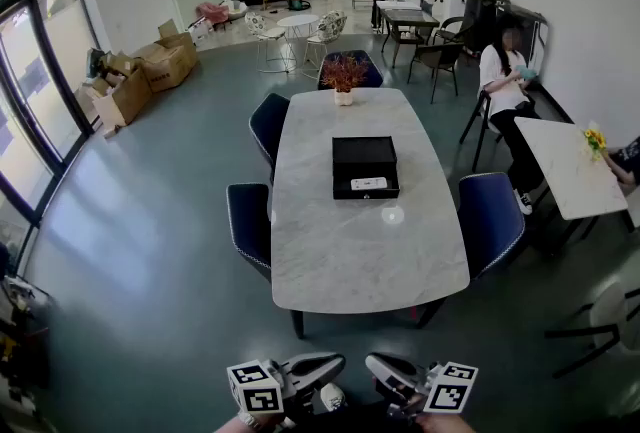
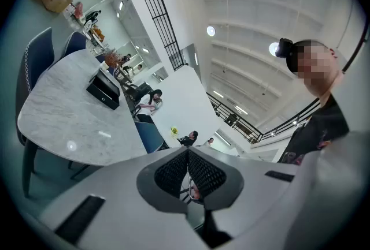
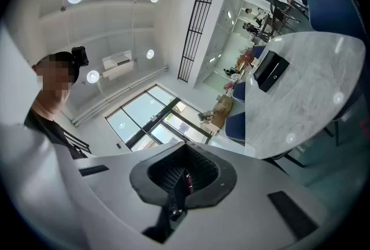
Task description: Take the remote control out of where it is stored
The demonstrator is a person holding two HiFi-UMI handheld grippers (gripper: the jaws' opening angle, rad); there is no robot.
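We record a table (image 1: 340,256) at the middle of the floor. On its far half lies an open box (image 1: 364,157), and the remote control (image 1: 368,184) sits in the box's near part. A potted plant (image 1: 343,77) stands on the table's far end. Two chairs (image 1: 250,221) stand along the table's left side, a single chair (image 1: 490,216) on its right. A side table (image 1: 565,176) stands well apart to the right, with flowers (image 1: 596,141) on it. Cardboard boxes (image 1: 150,71) lie far left. The left gripper (image 1: 332,364) and right gripper (image 1: 374,364) hang side by side before the table's near end, apart from it.

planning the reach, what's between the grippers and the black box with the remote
In the head view, just floor, then bare marble tabletop up to the black box; nothing stands between.
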